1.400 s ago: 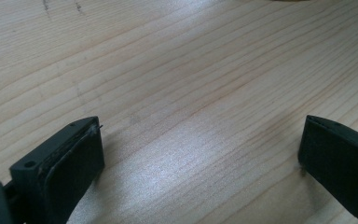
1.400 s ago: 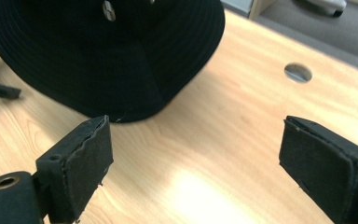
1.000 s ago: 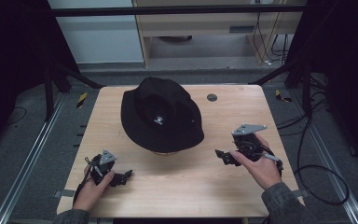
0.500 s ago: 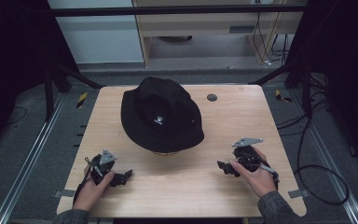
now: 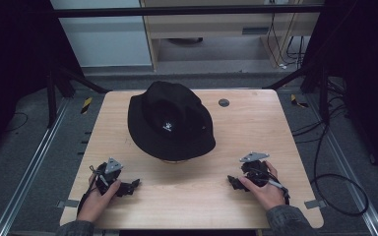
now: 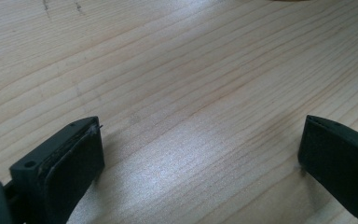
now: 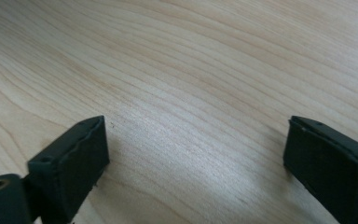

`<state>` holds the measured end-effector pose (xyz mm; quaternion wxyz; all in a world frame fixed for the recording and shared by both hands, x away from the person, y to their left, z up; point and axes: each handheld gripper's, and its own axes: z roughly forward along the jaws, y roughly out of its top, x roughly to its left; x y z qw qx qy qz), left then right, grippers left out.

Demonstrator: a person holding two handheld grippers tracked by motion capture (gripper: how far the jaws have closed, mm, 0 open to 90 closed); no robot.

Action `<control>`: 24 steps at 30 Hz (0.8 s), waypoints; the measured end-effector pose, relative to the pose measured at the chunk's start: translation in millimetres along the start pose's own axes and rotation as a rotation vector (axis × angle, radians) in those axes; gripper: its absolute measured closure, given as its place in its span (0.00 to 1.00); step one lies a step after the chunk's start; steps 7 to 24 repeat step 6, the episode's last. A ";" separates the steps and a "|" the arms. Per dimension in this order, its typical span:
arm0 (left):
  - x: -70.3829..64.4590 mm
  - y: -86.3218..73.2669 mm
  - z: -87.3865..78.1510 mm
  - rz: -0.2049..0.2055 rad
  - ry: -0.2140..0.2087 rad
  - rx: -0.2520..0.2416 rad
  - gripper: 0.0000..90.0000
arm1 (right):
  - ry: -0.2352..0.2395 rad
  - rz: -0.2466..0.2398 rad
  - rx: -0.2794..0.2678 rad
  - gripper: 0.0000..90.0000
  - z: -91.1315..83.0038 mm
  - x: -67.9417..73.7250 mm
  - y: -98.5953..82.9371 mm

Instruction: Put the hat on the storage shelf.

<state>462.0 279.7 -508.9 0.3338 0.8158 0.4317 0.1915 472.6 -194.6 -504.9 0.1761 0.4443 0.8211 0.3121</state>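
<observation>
High view: black hat (image 5: 171, 120) between both wide-open grippers.

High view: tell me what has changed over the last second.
The right claw moved back toward the person's edge of the light wooden table and lower, away from the black bucket hat. Nothing was grasped or released; its jaws stand wide apart above bare wood. The left claw stayed near the front left corner, also open, and the hat did not move.
</observation>
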 end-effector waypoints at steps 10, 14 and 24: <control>0.2 0.1 0.1 0.001 -0.001 0.000 0.00 | -0.025 0.030 -0.086 0.06 1.7 3.4 -9.1; 0.2 0.1 0.1 0.001 -0.001 0.000 0.00 | -0.025 0.030 -0.086 0.06 1.7 3.4 -9.1; 0.2 0.1 0.1 0.001 -0.001 0.000 0.00 | -0.025 0.030 -0.086 0.06 1.7 3.4 -9.1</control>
